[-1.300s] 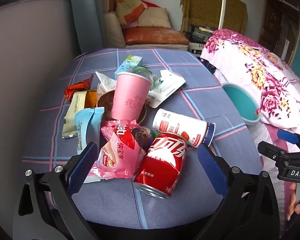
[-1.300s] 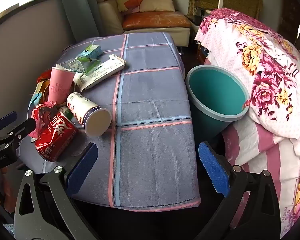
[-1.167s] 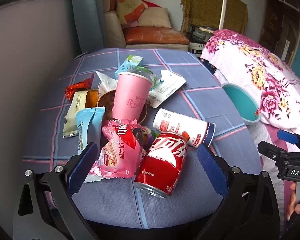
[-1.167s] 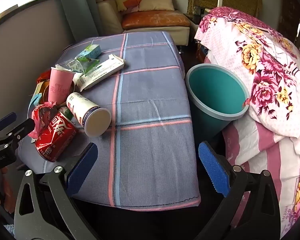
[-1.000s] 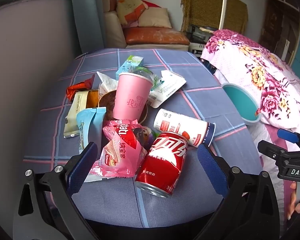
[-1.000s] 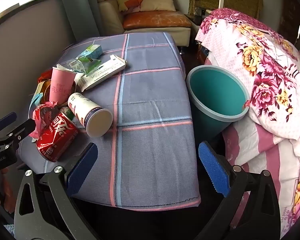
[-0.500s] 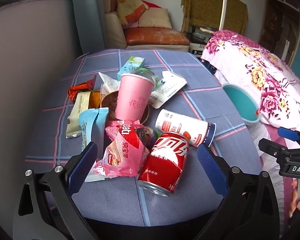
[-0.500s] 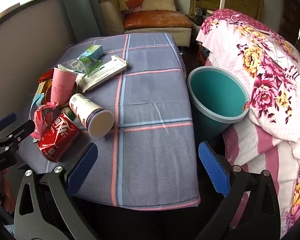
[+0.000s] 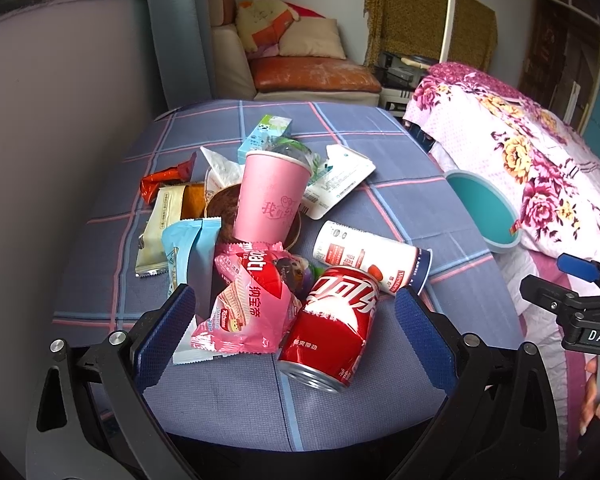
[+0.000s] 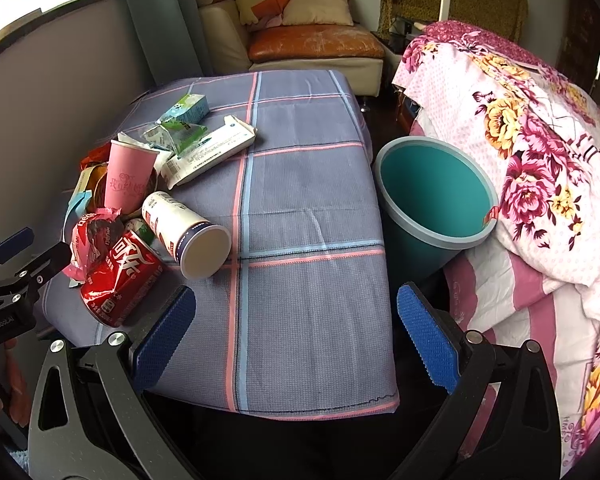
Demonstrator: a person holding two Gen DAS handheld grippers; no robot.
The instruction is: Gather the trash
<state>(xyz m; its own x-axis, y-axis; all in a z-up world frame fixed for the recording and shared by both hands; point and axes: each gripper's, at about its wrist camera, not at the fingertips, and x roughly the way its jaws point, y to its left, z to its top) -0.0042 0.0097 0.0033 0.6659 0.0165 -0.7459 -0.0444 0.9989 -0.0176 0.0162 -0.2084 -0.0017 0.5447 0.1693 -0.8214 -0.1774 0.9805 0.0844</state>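
A pile of trash lies on the checked tablecloth (image 9: pixel 364 128). Nearest is a red cola can (image 9: pixel 332 328) on its side, with a pink wafer wrapper (image 9: pixel 248 304) to its left. Behind stand a pink paper cup (image 9: pixel 270 196) and a fallen white cup (image 9: pixel 372 258). My left gripper (image 9: pixel 296 328) is open, its pads either side of the can and wrapper. My right gripper (image 10: pixel 296 336) is open and empty over the table's near edge. The teal bin (image 10: pixel 432 196) stands right of the table. The can also shows in the right wrist view (image 10: pixel 120 276).
More wrappers, a blue pouch (image 9: pixel 188 252), a small milk carton (image 9: pixel 266 134) and a white paper pack (image 9: pixel 336 182) lie behind. A floral quilt (image 10: pixel 540 152) covers the bed on the right, pressing against the bin. A sofa (image 10: pixel 312 44) stands beyond the table.
Both grippers have edged slightly forward and the view has shifted a little; the trash pile and bin have not moved. Both stay open.
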